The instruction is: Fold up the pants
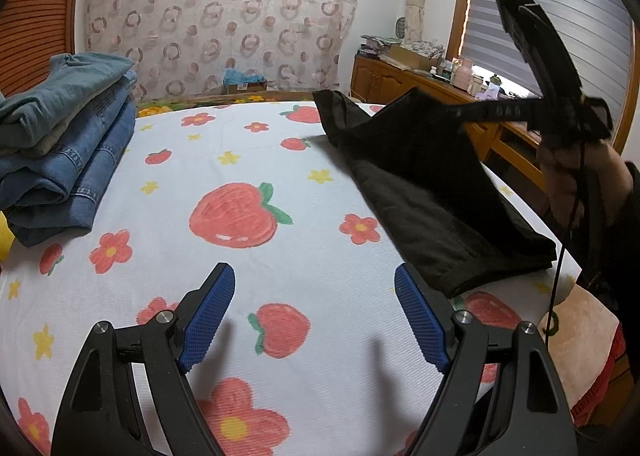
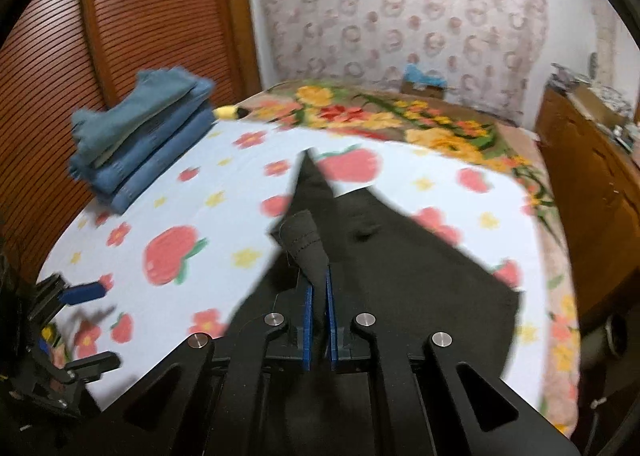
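Up close, the right gripper (image 2: 319, 296) has its blue fingers (image 2: 307, 320) pinched on a raised fold of the black pants (image 2: 392, 268), whose remainder drapes onto the strawberry-print bedcover (image 1: 280, 144). Meanwhile the left gripper (image 1: 314, 288) hovers spread wide, holding nothing. Folded jeans (image 1: 68, 144) sit stacked well apart.

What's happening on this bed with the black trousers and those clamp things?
A person is folding pants with two hand-held grippers. The right hand-held gripper is shut on a bunched part of the black pants, lifting it off the strawberry-print sheet while the rest still lies there. The left hand-held gripper hangs open over the sheet, holding nothing. A stack of folded jeans sits off to one side.
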A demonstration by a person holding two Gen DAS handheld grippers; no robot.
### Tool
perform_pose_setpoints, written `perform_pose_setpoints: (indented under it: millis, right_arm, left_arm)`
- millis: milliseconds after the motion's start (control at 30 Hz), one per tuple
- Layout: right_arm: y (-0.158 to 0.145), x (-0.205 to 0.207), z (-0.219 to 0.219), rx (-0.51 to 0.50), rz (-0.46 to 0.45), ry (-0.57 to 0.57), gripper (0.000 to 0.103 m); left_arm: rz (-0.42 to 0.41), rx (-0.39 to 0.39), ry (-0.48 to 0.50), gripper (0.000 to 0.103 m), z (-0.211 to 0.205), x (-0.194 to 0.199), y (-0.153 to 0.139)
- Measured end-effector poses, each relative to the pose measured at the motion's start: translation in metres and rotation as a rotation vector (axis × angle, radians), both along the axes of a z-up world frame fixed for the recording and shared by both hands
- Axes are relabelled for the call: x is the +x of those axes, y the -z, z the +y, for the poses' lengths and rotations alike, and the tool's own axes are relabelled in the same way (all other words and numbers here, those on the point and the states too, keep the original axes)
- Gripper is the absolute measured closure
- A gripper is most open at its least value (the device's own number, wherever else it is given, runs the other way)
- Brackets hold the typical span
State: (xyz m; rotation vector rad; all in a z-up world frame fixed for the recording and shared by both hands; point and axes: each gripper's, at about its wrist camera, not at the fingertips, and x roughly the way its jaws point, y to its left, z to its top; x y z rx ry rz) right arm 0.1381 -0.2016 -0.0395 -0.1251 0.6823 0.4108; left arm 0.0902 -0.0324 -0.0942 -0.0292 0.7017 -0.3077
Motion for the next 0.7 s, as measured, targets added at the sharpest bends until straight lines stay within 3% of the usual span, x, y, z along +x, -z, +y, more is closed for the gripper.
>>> perform_pose_setpoints:
  millis: [367,700]
  right_arm:
    - [0.000,0.027,-0.059,-0.035,-0.007,0.165,0.097]
    - [0.012,0.056,-0.073,-0.059,0.036,0.226,0.097]
  left_arm:
    - [0.000,0.004,0.011,0.020,-0.004,-0.001,0.000]
    - [0.002,0.006,0.013,0.020,-0.005,-0.003,0.001]
